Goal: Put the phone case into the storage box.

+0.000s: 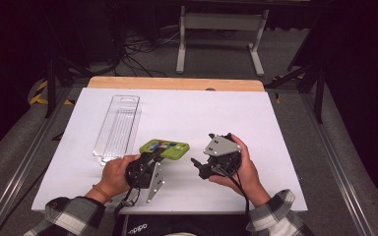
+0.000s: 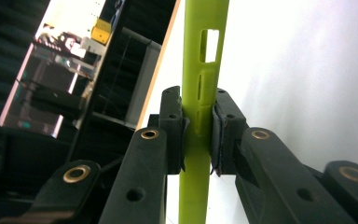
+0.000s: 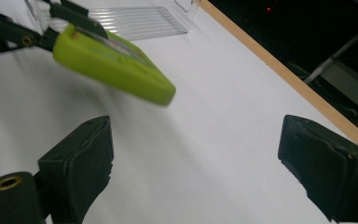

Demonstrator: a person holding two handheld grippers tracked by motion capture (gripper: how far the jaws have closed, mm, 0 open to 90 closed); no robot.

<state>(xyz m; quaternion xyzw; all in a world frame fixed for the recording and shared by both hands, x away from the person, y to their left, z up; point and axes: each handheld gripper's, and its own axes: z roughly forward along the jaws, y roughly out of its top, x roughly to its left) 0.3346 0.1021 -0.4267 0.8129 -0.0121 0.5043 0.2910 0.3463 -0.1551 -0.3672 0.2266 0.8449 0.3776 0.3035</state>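
Left gripper (image 1: 150, 164) clamped on the green case (image 1: 165, 149): in the left gripper view both pads press the thin edge of the case (image 2: 200, 112), one on each face, and the case runs straight up between them toward 12 o'clock. In the high view the case sits near the middle of the white board (image 1: 187, 113), toward its near edge, with the left gripper coming at it from 7 o'clock.

Right gripper (image 1: 202, 167) at 3 o'clock of the case, near it but apart. Its jaws stand wide, nothing between them, bare board below in the right gripper view (image 3: 191, 158). From there the case (image 3: 114, 63) appears at 11 o'clock, tilted and clear of the board, with the left gripper (image 3: 51, 32) gripping its far end.

Clear tray (image 1: 117, 128) lies flat on the board at 10 o'clock of the case, long side running away from the person. Not touching the case.
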